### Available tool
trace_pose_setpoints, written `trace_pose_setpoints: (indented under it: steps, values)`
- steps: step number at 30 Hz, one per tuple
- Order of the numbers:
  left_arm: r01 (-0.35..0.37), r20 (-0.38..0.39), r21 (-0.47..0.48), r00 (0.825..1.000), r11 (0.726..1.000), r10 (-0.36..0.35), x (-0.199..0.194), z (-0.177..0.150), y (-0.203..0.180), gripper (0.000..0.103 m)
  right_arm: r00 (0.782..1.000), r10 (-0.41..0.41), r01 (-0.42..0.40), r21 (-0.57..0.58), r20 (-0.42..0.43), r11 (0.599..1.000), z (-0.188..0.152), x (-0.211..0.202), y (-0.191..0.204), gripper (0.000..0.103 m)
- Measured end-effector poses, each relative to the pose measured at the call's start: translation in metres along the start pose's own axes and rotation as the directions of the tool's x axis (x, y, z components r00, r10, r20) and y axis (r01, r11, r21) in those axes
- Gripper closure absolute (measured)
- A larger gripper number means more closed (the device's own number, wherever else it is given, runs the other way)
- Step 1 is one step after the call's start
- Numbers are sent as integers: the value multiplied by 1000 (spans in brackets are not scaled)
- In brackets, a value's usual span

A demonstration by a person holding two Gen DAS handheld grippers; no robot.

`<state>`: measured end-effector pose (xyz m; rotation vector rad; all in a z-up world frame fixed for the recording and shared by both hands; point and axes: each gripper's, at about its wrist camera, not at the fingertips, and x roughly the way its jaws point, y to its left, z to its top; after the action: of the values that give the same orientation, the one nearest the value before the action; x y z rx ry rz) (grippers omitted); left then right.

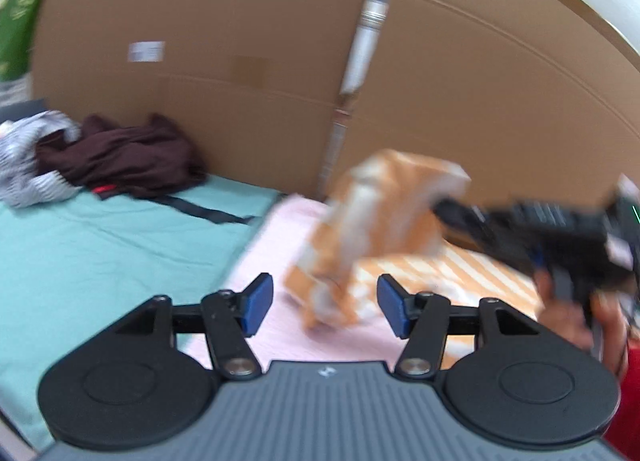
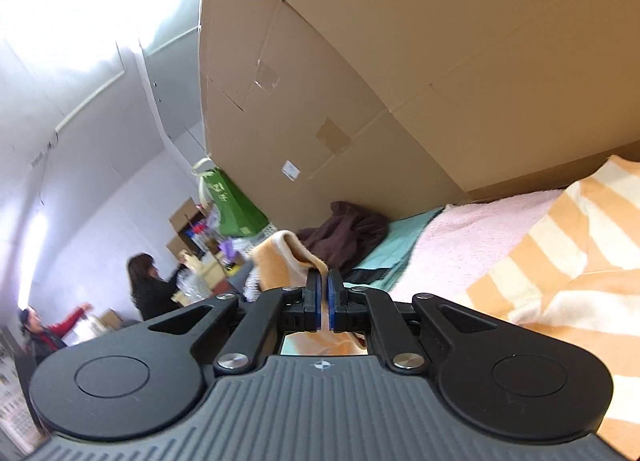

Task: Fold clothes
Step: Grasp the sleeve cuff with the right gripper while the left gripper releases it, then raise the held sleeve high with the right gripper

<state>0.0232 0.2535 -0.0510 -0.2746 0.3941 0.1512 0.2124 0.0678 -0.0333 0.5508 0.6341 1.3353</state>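
Observation:
An orange-and-white striped garment [image 1: 452,281] lies on a pink cloth [image 1: 272,253]. One part of it [image 1: 380,217] is lifted and blurred, and my right gripper [image 1: 438,204] holds it from the right. My left gripper [image 1: 326,307] is open just in front of the hanging corner, and its blue pads [image 1: 259,303] are not pressing on the fabric. In the right wrist view my right gripper [image 2: 324,293] is shut on a folded orange edge of the garment [image 2: 286,257]. The rest of the garment [image 2: 560,261] spreads out to the right.
Tall cardboard boxes [image 1: 240,81] wall off the back. A dark maroon garment [image 1: 120,161] and a grey-striped one [image 1: 24,165] are heaped on the teal sheet [image 1: 100,261] at the far left. A green bag [image 2: 232,201] and two people [image 2: 148,285] are farther back in the room.

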Motion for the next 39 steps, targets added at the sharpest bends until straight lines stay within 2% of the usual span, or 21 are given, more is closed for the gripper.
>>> trace_pose_setpoints:
  steps: [2, 4, 5, 7, 11, 12, 16, 20, 22, 27, 29, 31, 34, 37, 39]
  values:
    - [76, -21, 65, 997, 995, -74, 8, -9, -18, 52, 999, 51, -51, 31, -2, 998, 11, -13, 8, 99]
    - [133, -42, 73, 991, 989, -130, 20, -13, -31, 56, 997, 80, -80, 39, 4, 996, 23, -18, 19, 99]
    - [167, -51, 56, 985, 984, -165, 28, -14, -36, 61, 996, 93, -94, 40, 6, 995, 31, -18, 25, 99]
    - [242, -60, 7, 969, 970, -241, 42, -14, -47, 64, 993, 118, -119, 37, 11, 992, 45, -19, 39, 99]
    - [291, -15, -74, 956, 954, -293, 74, -8, -50, 64, 987, 158, -158, 16, 33, 987, 67, -20, 65, 99]
    - [291, -6, -99, 956, 952, -293, 82, -6, -49, 64, 985, 168, -168, 15, 40, 986, 72, -21, 69, 99]
    - [220, -8, -150, 975, 964, -224, 110, 0, -49, 63, 974, 216, -218, 19, 75, 976, 83, -23, 80, 100]
    - [168, -44, -210, 982, 963, -181, 135, -1, -46, 61, 957, 259, -263, 15, 129, 965, 90, -30, 82, 100]
    - [154, -61, -257, 983, 954, -175, 145, -4, -42, 61, 944, 288, -297, 32, 158, 954, 92, -36, 76, 100]
    - [133, -98, -412, 977, 902, -189, 166, -13, -36, 61, 938, 286, -301, 53, 196, 952, 95, -48, 63, 100]
    - [132, -101, -449, 975, 884, -197, 170, -16, -34, 61, 931, 298, -315, 52, 209, 948, 95, -54, 61, 100]
    - [131, -100, -459, 975, 879, -198, 172, -19, -34, 61, 924, 310, -329, 52, 222, 943, 95, -59, 58, 100]
    - [113, -108, -427, 979, 897, -175, 177, -21, -43, 61, 940, 238, -246, 3, 243, 969, 94, -71, 60, 100]
    - [99, -101, -351, 985, 931, -142, 175, -23, -53, 60, 932, 240, -257, 28, 272, 966, 92, -84, 47, 100]
    - [93, -91, -296, 988, 951, -125, 170, -24, -62, 55, 925, 222, -247, 45, 307, 968, 94, -97, 38, 100]
